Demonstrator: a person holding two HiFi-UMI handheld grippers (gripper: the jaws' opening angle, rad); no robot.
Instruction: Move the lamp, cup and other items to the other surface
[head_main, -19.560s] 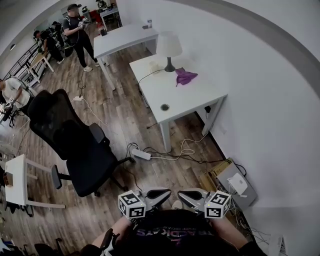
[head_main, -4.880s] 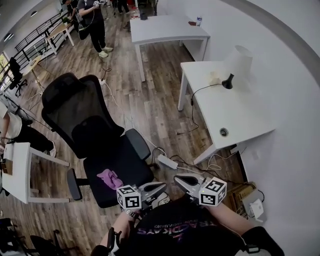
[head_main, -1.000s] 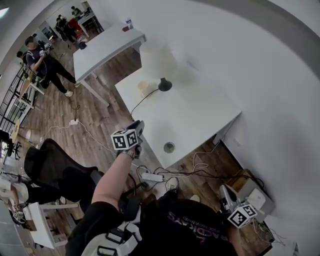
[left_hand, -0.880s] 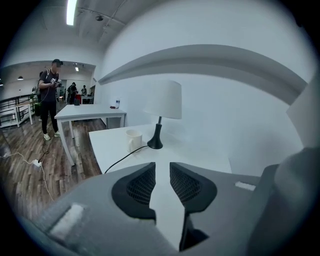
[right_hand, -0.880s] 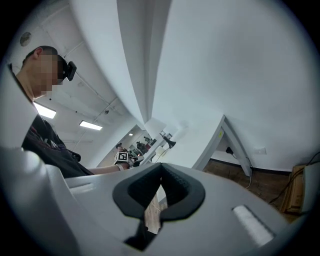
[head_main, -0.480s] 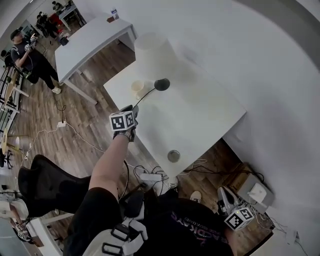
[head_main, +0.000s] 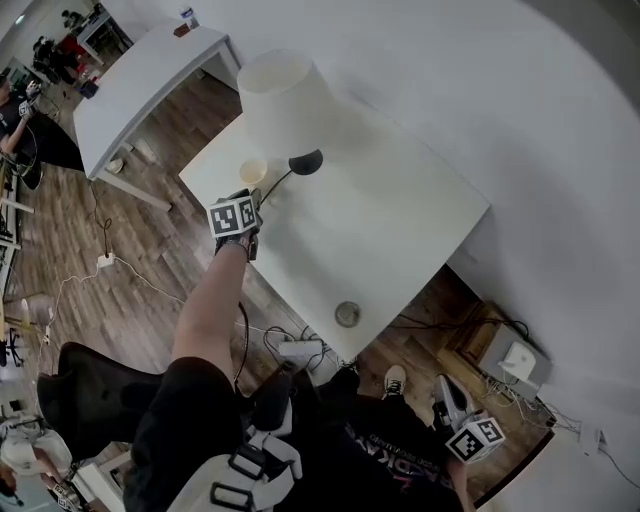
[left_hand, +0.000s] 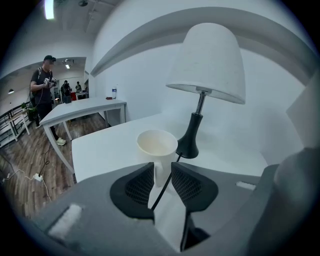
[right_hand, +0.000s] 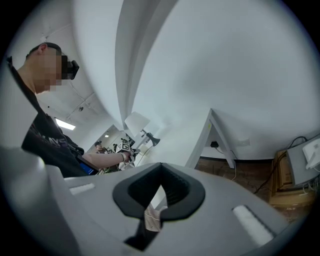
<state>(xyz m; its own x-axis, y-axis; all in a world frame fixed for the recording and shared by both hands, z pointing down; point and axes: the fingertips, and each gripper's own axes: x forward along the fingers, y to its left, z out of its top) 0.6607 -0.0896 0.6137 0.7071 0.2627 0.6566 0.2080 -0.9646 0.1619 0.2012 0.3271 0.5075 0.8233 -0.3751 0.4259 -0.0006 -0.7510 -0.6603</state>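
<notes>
Task is barely started, going by what shows. Lamp (head_main: 283, 100) and cup (head_main: 253, 171) both sit on the white table (head_main: 400, 230), toward its 10 o'clock end in the head view. The cup is just beside the lamp's black base, at about its 9 o'clock. Nothing is lifted. No other loose items show on this table, only a round cable grommet (head_main: 347, 314) near the 6 o'clock edge.

Left gripper (head_main: 248, 197) is at the cup, which stands just off its tips at 1 o'clock. In the left gripper view its jaws have just been opening and now stand apart. The cup (left_hand: 157, 145) is dead ahead at 12 o'clock, its lower part in the gap, and the pads aren't pressing on it. The lamp cord (left_hand: 161, 190) runs through that same gap, so a close here may pinch the cord too.

Right gripper (head_main: 442, 387) hangs low at 5 o'clock by the person's hip, well apart from the table, jaws together with nothing between them.

A second white table (head_main: 150, 70) sits at 11 o'clock; I can't tell if that's the target surface. My read: cup grasp is the step in hand. Left to do: grip, carry and place the cup, then the whole lamp move.
</notes>
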